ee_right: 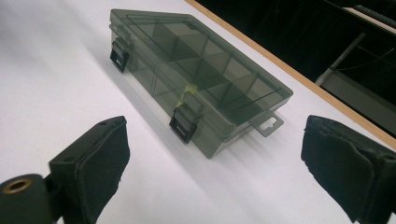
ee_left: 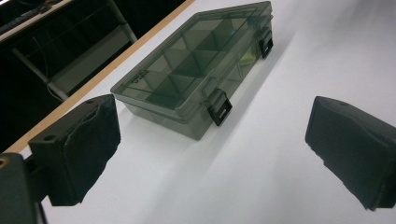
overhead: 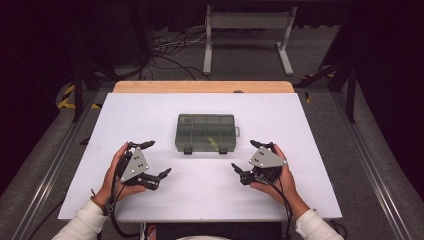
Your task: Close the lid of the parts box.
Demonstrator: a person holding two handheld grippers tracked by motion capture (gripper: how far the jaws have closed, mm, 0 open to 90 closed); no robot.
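Both pairs of jaws stood wide and empty. The left gripper [overhead: 152, 159] sat at the lower left of the high view and the right gripper [overhead: 247, 157] at the lower right, each held in a hand resting low over the white table [overhead: 310, 150]. Between them, just above the middle of the frame and apart from both, lay the smoky compartment box [overhead: 205, 132], its lid down and flat on the table. In the left gripper view it ran across the upper centre, one of its two black latches [ee_left: 220, 108] facing the camera. In the right gripper view it stretched from the upper left toward the centre right, with something small and yellowish [ee_right: 188, 88] showing through the plastic — I couldn't tell what it was. The latches looked the likely target, and they seemed the risk too. They were small against those broad padded jaws, so a pad pushing at one might shove the light box across the smooth surface rather than spring the catch, unless the other gripper steadied it. A lid popped open with a jolt could also scatter whatever was inside.
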